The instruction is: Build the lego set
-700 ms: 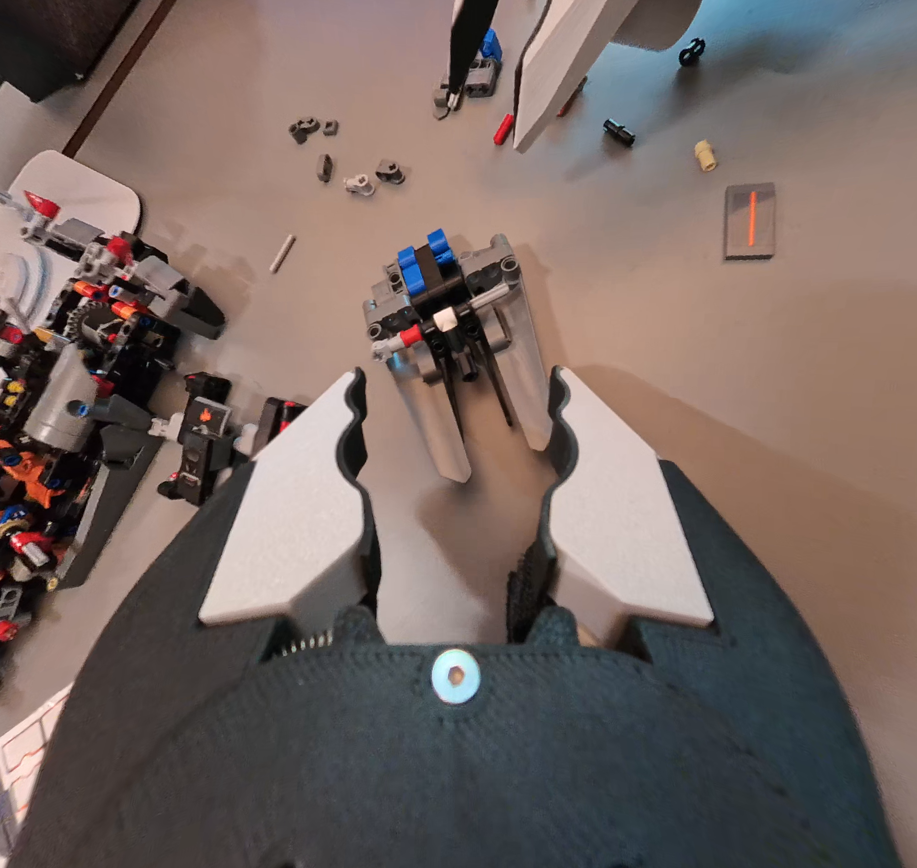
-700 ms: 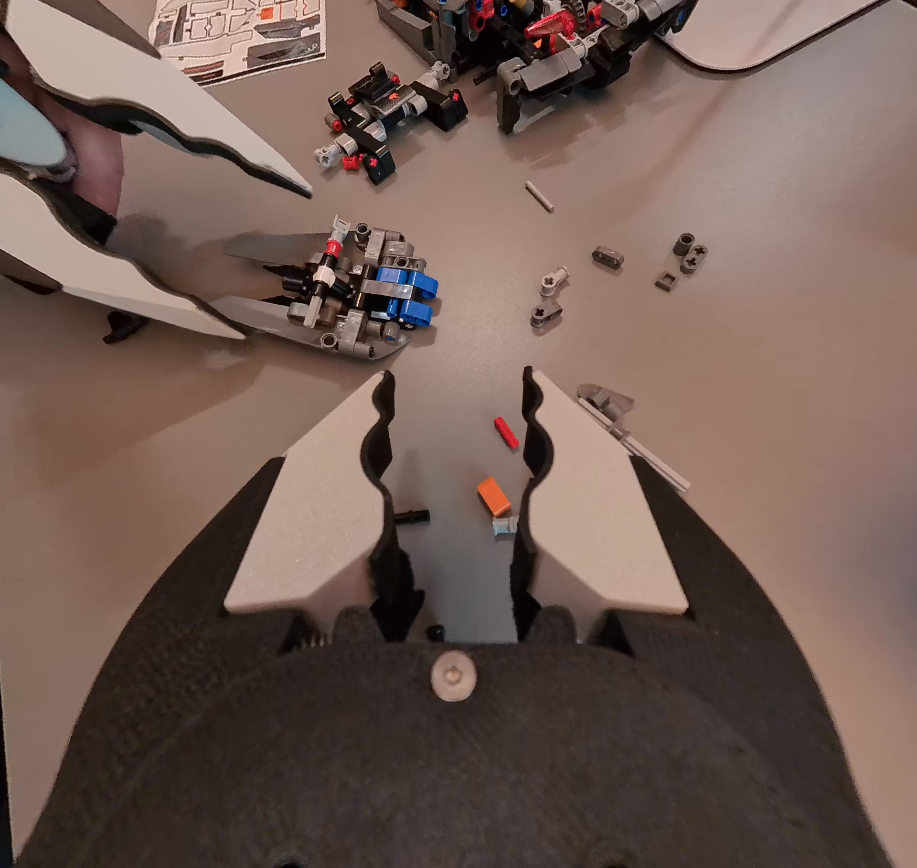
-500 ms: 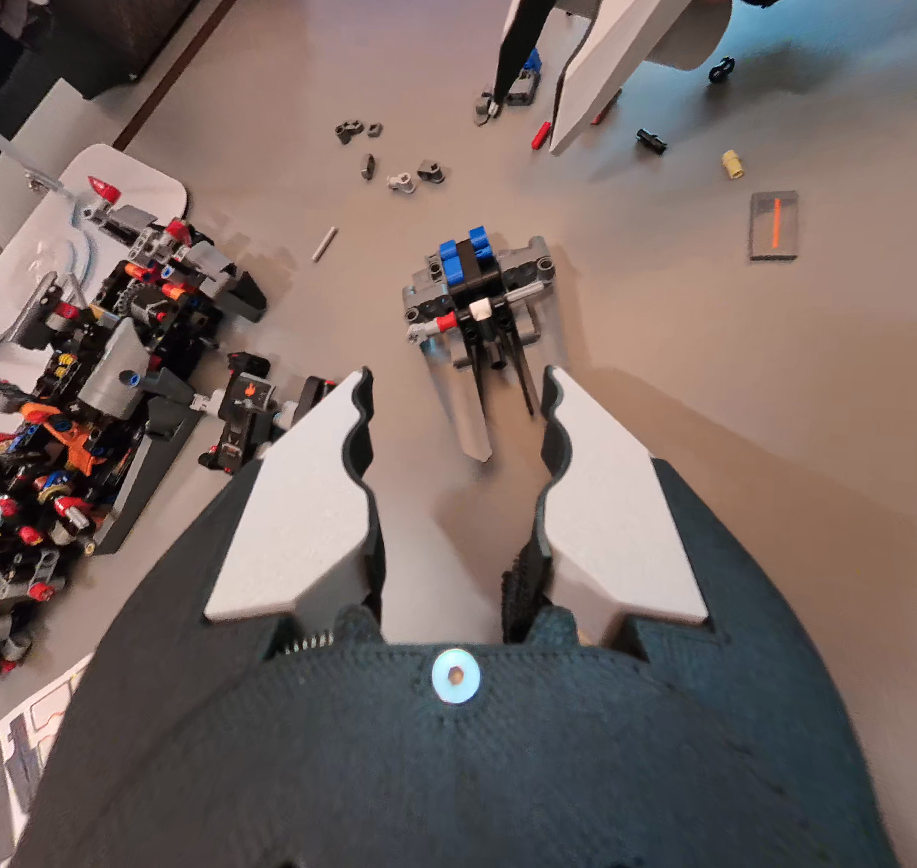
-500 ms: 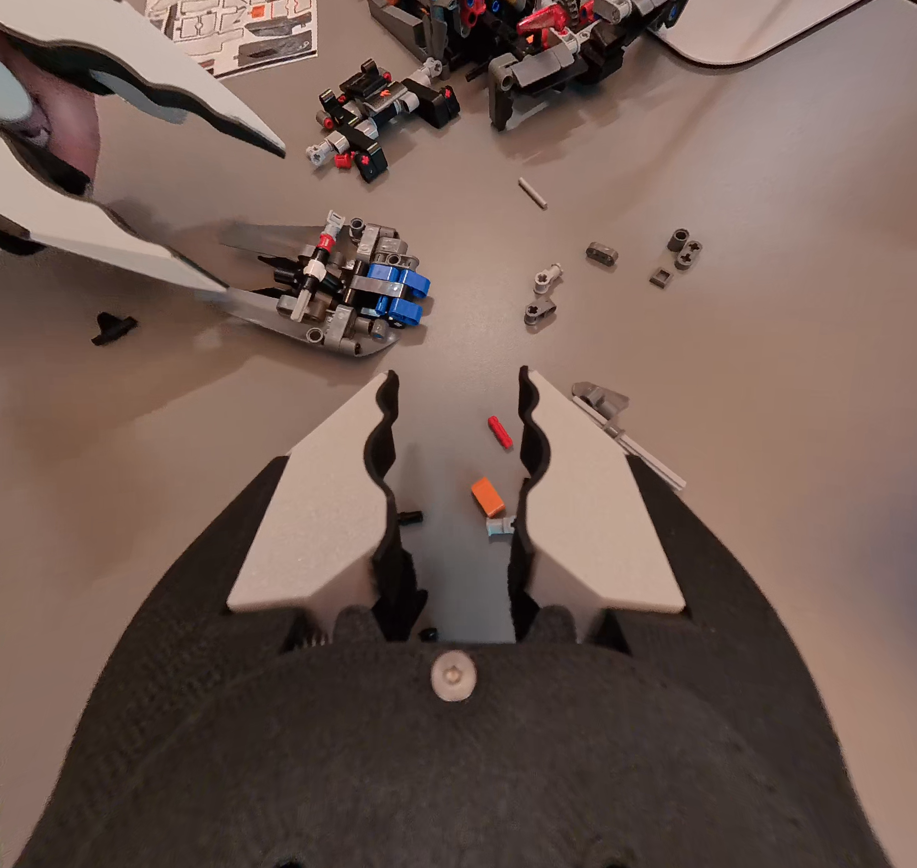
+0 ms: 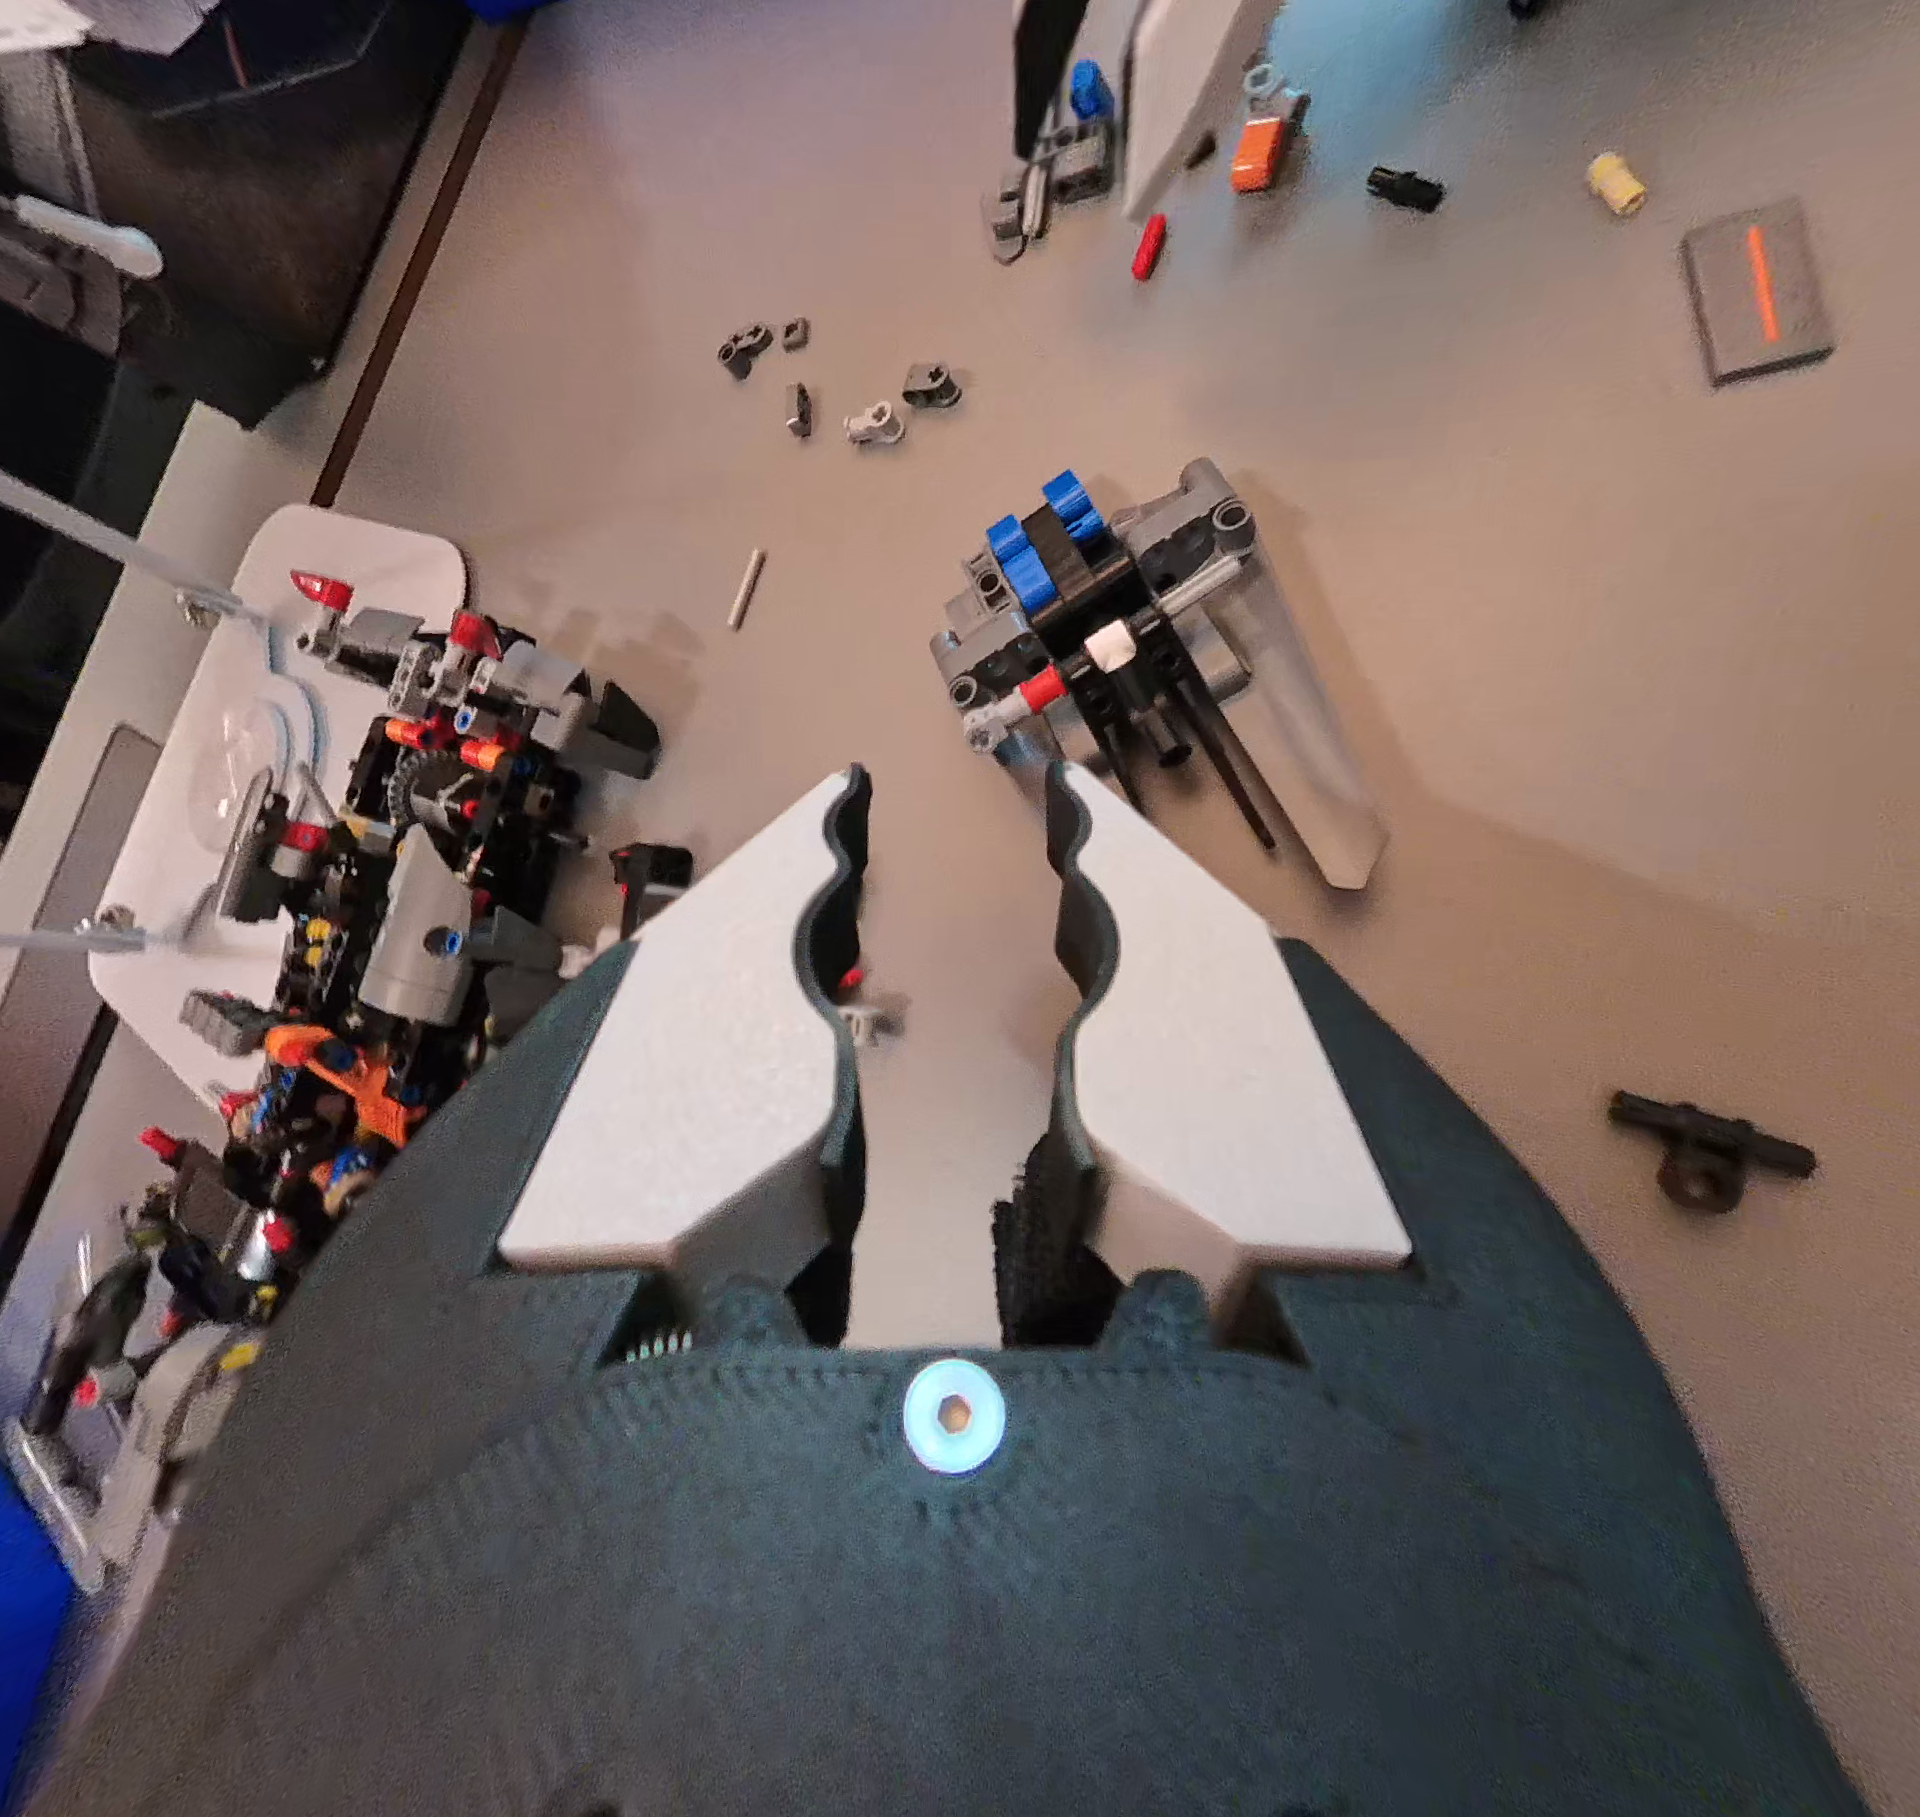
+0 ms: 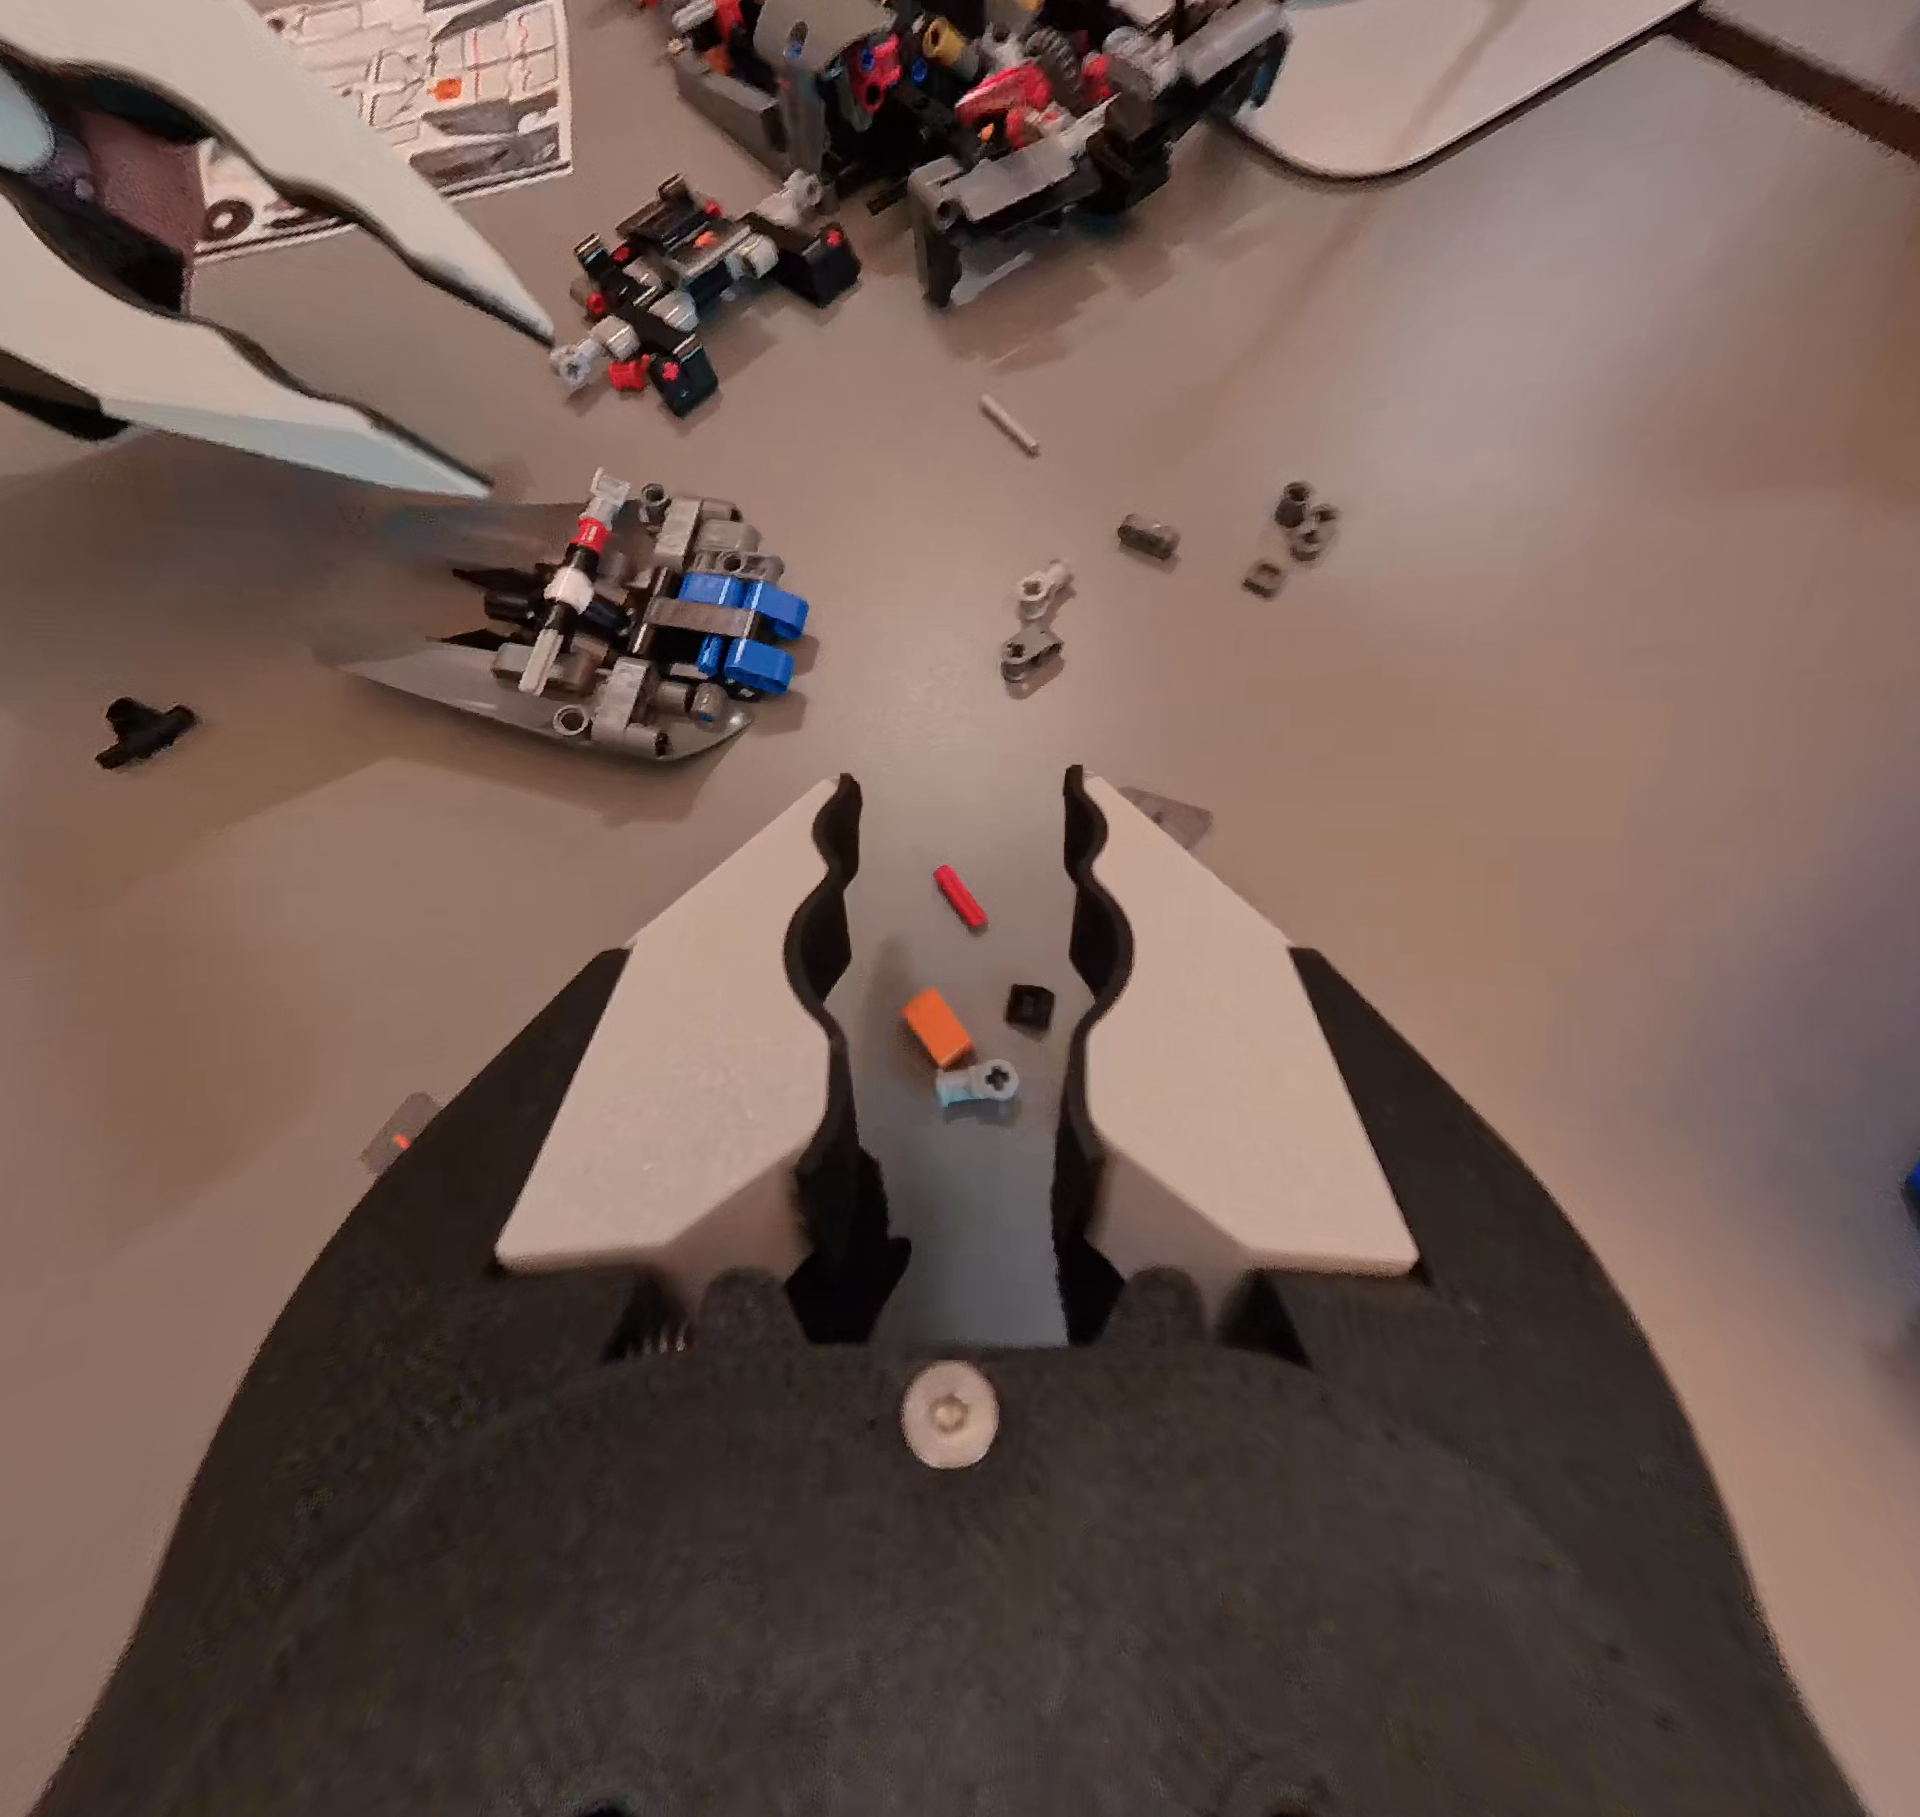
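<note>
small subassembly (image 6: 634, 614) lies on the table (image 6: 1507, 832), large model (image 6: 966, 53) behind it.

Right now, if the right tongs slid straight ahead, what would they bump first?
Probably the small red pin, which lies on the table between the open right tongs near their tips. Past it the table looks bare. The blue-and-grey lego piece sits off to the left. Their height above the table is unclear.

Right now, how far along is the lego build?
Done: the large model and a grey-and-blue subassembly lie built on the table. In hand: nothing; both grippers' jaws are open. Left: loose parts, like the orange brick and red pin, remain unattached.
</note>
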`<state>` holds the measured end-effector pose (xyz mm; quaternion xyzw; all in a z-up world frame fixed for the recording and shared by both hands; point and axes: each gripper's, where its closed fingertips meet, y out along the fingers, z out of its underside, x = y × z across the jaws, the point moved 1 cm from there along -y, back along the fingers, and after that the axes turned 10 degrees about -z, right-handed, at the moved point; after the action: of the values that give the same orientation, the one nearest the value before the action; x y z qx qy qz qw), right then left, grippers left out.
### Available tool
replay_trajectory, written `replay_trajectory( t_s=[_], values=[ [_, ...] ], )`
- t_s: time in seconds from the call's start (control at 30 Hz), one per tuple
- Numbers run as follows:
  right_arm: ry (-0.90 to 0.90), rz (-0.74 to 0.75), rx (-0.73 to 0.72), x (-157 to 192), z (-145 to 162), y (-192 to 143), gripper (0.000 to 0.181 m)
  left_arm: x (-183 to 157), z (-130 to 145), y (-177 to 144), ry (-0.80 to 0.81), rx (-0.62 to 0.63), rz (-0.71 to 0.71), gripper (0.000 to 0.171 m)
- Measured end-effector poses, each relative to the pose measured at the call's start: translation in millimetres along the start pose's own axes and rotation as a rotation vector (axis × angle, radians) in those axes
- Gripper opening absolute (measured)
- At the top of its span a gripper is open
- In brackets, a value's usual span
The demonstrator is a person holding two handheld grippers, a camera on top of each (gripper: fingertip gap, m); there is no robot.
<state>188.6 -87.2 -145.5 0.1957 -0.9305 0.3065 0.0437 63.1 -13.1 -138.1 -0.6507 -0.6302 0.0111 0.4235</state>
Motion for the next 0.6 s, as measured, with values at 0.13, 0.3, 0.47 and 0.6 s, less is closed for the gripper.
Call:
replay_trajectory(
  t_s=[0.13,0.3,0.47,0.6],
  values=[
    [0.040,0.228,-0.177,-33,-19,-42,0.037,7,-3,7,0.069,-0.013,-0.016,0.032],
    [0.120,0.308,-0.466,-54,-32,-106,0.014,21,-1,8,0.002,-0.039,-0.010,0.032],
    [-0.013,0.343,-0.374,-45,-33,-96,0.000,25,7,10,0.007,-0.040,-0.013,0.032],
    [0.039,0.382,-0.340,-58,-21,-98,0.000,42,11,0,-0.042,-0.093,-0.069,0.028]
  ],
)
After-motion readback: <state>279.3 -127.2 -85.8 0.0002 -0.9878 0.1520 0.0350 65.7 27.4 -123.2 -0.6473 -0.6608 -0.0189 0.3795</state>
